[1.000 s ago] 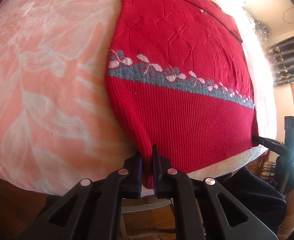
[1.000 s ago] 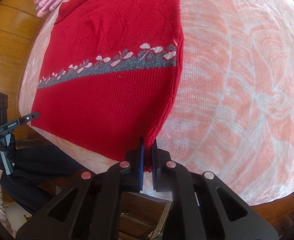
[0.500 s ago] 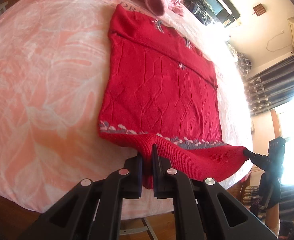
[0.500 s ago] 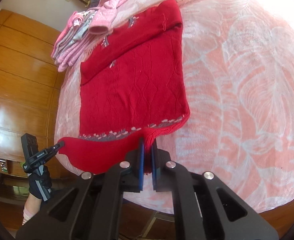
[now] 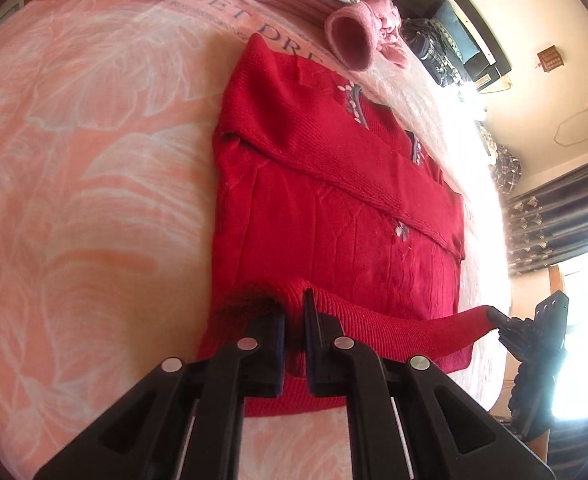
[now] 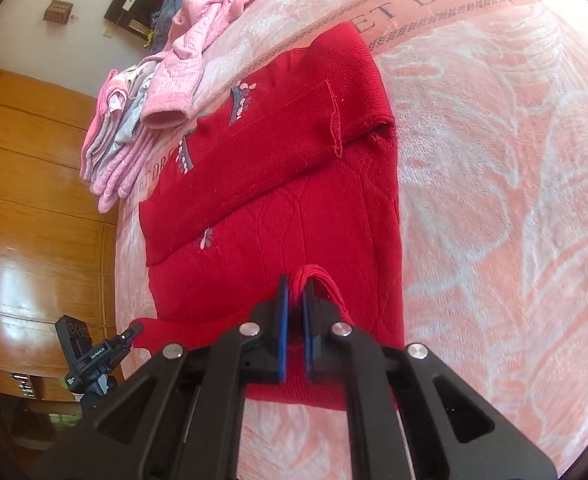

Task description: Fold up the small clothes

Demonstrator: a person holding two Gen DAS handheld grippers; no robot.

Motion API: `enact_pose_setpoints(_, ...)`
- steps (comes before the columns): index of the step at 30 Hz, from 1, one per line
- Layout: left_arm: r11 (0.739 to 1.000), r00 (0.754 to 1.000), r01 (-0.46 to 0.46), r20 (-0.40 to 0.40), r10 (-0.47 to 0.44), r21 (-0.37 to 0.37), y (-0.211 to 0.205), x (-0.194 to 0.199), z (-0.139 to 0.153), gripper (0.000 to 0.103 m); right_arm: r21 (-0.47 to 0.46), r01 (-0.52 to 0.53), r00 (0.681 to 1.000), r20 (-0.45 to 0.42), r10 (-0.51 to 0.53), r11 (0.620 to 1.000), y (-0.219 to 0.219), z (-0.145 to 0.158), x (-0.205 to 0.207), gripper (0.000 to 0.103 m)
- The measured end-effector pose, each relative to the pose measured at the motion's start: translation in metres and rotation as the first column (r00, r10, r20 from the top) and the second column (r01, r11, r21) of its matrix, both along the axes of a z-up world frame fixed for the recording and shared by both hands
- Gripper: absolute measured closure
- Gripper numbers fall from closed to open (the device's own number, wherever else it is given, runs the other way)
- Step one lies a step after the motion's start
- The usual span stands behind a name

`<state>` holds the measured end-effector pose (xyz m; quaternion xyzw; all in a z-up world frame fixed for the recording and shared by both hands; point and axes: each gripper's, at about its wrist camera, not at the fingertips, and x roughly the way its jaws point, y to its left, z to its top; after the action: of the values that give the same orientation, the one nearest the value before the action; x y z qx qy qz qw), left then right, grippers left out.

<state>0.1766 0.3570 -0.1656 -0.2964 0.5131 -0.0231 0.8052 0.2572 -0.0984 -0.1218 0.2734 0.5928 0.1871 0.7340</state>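
Note:
A red knitted sweater lies flat on the pink bed cover, its sleeves folded across the chest. My left gripper is shut on the hem's left corner, held up above the sweater's body. My right gripper is shut on the hem's right corner, also raised. The hem hangs between them as a ribbed band, doubled back over the lower body. In the left wrist view the right gripper shows at the right; in the right wrist view the left gripper shows at lower left.
Pink floral bed cover spreads all around the sweater. A pile of pink and striped clothes sits just beyond the sweater's collar. Wooden wardrobe panels stand past the bed edge; dark curtains hang beside a bright window.
Both grippers have lifted the hem off the bed and carried it forward over the sweater's body toward the collar. The flowered grey band is now hidden under the fold.

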Motion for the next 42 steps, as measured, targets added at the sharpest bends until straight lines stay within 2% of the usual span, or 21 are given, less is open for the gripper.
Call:
enact_pose_setpoints(8, 0.993, 1.0, 0.026, 0.011, -0.025, -0.119, 0.018, 0.046, -0.03, 0.092, 0.046, 0.048, 0.998, -0.054, -0.046, 0.998, -0.01, -0.039, 0.041, 0.098)
enact_pose_setpoints(13, 0.965, 0.995, 0.091, 0.059, -0.079, -0.245, 0.035, 0.053, -0.029, 0.092, 0.044, 0.054, 0.996, -0.075, -0.05, 0.998, -0.007, -0.051, 0.049, 0.096)
enact_pose_setpoints(16, 0.961, 0.986, 0.157, 0.086, -0.141, -0.226, 0.04, 0.052, -0.022, 0.091, 0.048, 0.062, 0.995, -0.083, -0.058, 0.997, -0.007, -0.05, 0.051, 0.096)
enact_pose_setpoints(18, 0.97, 0.984, 0.16, 0.106, -0.142, -0.185, 0.047, 0.047, -0.015, 0.083, 0.047, 0.081, 0.994, -0.072, -0.078, 0.996, -0.011, -0.043, 0.051, 0.082)
enact_pose_setpoints(19, 0.963, 0.984, 0.162, 0.109, -0.141, -0.218, 0.054, 0.047, -0.014, 0.077, 0.026, 0.084, 0.995, -0.051, -0.082, 0.996, -0.014, -0.037, 0.052, 0.071)
enact_pose_setpoints(20, 0.955, 0.985, 0.157, 0.115, -0.131, -0.252, 0.062, 0.046, -0.013, 0.077, 0.013, 0.08, 0.996, -0.034, -0.08, 0.997, -0.016, -0.032, 0.052, 0.07)
enact_pose_setpoints(22, 0.97, 0.986, 0.116, 0.14, -0.087, -0.215, 0.073, 0.043, -0.007, 0.077, -0.007, 0.089, 0.996, -0.01, -0.089, 0.996, -0.022, -0.024, 0.052, 0.07)
enact_pose_setpoints(25, 0.976, 0.983, 0.111, 0.163, -0.081, -0.187, 0.077, 0.045, -0.001, 0.077, -0.048, 0.066, 0.997, 0.047, -0.063, 0.997, -0.023, -0.011, 0.051, 0.07)
enact_pose_setpoints(27, 0.98, 0.981, 0.134, 0.16, -0.11, -0.149, 0.068, 0.051, 0.0, 0.077, -0.053, 0.051, 0.997, 0.066, -0.048, 0.997, -0.02, -0.006, 0.051, 0.069)
enact_pose_setpoints(30, 0.98, 0.971, 0.199, 0.137, -0.194, -0.026, 0.046, 0.061, 0.001, 0.077, -0.06, 0.015, 0.996, 0.083, -0.01, 0.998, -0.009, -0.003, 0.052, 0.068)
enact_pose_setpoints(34, 0.957, 0.954, 0.265, 0.112, -0.278, 0.119, 0.016, 0.069, -0.001, 0.076, -0.093, -0.049, 0.995, 0.087, 0.057, 0.994, 0.009, -0.008, 0.05, 0.066)
enact_pose_setpoints(39, 0.916, 0.932, 0.318, 0.097, -0.349, 0.243, -0.007, 0.074, -0.002, 0.074, -0.126, -0.096, 0.991, 0.078, 0.106, 0.987, 0.022, -0.017, 0.048, 0.065)
enact_pose_setpoints(42, 0.9, 0.926, 0.333, 0.081, -0.368, 0.281, -0.015, 0.079, -0.008, 0.074, -0.133, -0.106, 0.99, 0.077, 0.117, 0.985, 0.025, -0.02, 0.049, 0.065)
